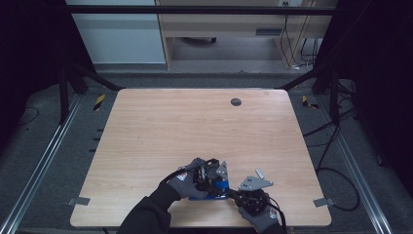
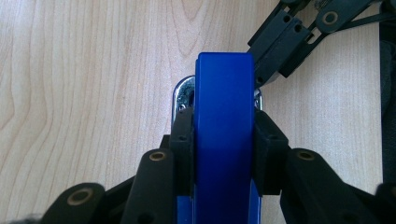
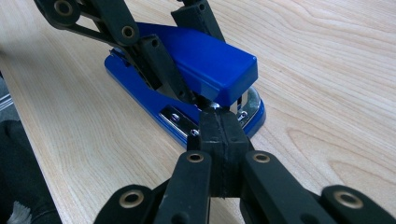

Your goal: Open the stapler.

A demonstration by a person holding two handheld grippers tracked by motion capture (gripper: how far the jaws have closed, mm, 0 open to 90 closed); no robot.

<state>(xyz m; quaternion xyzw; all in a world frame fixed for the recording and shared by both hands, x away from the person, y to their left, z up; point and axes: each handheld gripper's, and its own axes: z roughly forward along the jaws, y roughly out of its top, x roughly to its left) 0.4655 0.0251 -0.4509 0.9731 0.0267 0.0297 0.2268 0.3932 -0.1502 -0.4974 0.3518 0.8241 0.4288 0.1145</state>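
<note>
Left hand-held gripper (image 2: 224,140) clamps blue stapler (image 2: 224,107).

We see the high view dim, dark around the table (image 1: 160,126). Our gripper views are bright and even: soft glare on the stapler (image 3: 210,65), jaws nearest us blurring slightly.

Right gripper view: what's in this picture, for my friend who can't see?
A shiny blue plastic stapler lies on a light wooden table. The right gripper, jaws shut together, pokes under its raised front end, while the left gripper clamps the stapler's top from both sides.
</note>
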